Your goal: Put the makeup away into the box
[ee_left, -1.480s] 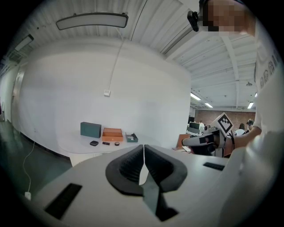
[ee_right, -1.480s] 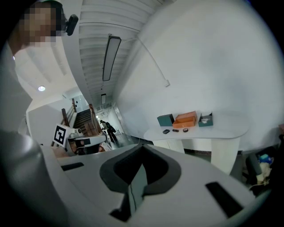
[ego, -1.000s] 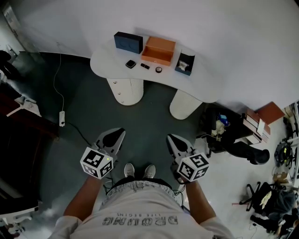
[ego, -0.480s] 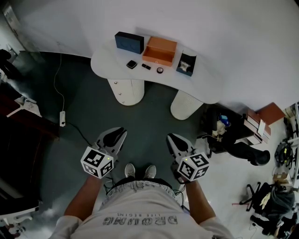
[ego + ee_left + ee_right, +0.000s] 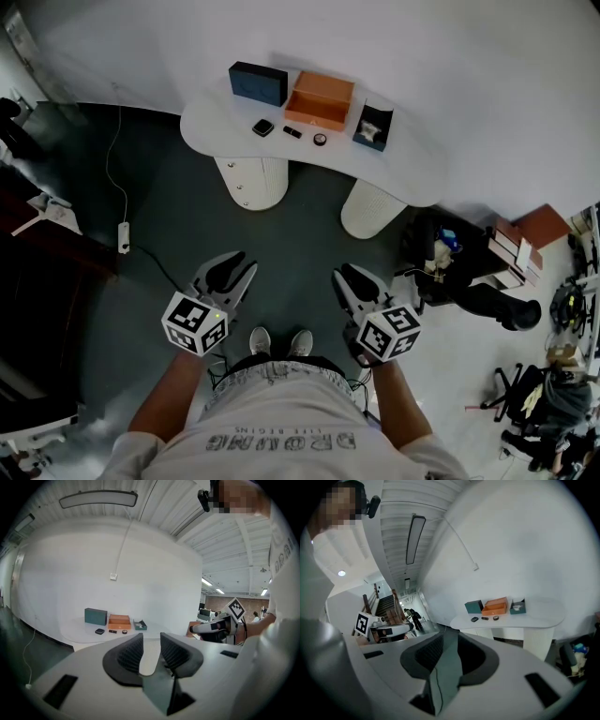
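A white table [image 5: 225, 117] stands across the room from me. On it sit an open orange box [image 5: 320, 100], a dark blue box [image 5: 258, 82] and a small open teal box [image 5: 372, 127]. In front of them lie a black compact [image 5: 262, 127], a small black stick [image 5: 292, 132] and a round pot [image 5: 320, 139]. My left gripper [image 5: 238, 265] and right gripper [image 5: 348, 275] hang at waist height over the floor, far short of the table. Both have just been opening and hold nothing. The left gripper [image 5: 151, 638] and the right gripper [image 5: 451, 639] both point towards the table.
Two white pedestals [image 5: 255, 183] carry the table. A cable with a power strip [image 5: 124, 237] lies on the floor at the left. Bags, boxes and other clutter [image 5: 487, 272] fill the right side. Dark floor [image 5: 300, 234] lies between me and the table.
The jaws of both grippers have spread apart, the left more than the right. Neither hand has shifted.
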Action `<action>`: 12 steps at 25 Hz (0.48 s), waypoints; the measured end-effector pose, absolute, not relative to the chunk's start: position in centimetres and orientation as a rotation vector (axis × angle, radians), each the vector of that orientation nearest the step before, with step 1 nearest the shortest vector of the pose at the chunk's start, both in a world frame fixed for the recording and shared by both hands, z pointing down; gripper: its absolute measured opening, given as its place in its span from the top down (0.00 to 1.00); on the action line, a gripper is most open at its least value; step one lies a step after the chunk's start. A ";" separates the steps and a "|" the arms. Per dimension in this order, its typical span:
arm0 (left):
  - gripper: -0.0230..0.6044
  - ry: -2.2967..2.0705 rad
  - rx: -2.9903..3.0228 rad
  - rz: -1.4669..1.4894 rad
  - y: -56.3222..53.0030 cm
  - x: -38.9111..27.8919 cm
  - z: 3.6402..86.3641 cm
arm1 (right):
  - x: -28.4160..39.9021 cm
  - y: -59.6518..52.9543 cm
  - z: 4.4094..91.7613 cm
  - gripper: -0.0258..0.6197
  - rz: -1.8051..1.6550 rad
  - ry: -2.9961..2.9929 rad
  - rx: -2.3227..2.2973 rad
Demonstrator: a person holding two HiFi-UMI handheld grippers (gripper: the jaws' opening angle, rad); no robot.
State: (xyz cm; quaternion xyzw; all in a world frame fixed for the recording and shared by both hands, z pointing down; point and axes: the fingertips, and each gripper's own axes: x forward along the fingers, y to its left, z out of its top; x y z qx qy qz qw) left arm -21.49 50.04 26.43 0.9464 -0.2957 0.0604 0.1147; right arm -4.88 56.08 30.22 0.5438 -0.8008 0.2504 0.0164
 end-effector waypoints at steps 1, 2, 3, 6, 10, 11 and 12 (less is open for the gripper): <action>0.76 -0.869 2.774 0.177 50.0 -21.5 26.4 | -4.8 56.1 30.2 0.80 0.777 -2.489 1.695; 0.75 -0.872 2.773 0.177 49.9 -21.5 26.4 | -4.7 56.0 30.1 0.79 0.775 -2.489 1.700; 0.74 -0.875 2.773 0.177 49.8 -21.6 26.4 | -4.5 56.0 30.1 0.78 0.773 -2.488 1.706; 0.72 -0.886 2.770 0.178 49.8 -21.8 26.4 | -4.1 56.0 29.9 0.76 0.772 -2.485 1.721; 0.69 -0.899 2.766 0.179 50.0 -21.5 26.3 | -3.4 56.2 29.8 0.73 0.775 -2.483 1.731; 0.69 -0.903 2.765 0.179 50.1 -21.4 26.3 | -3.2 56.4 29.8 0.73 0.776 -2.483 1.731; 0.68 -0.907 2.764 0.179 50.3 -21.2 26.3 | -3.0 56.5 29.8 0.72 0.776 -2.484 1.730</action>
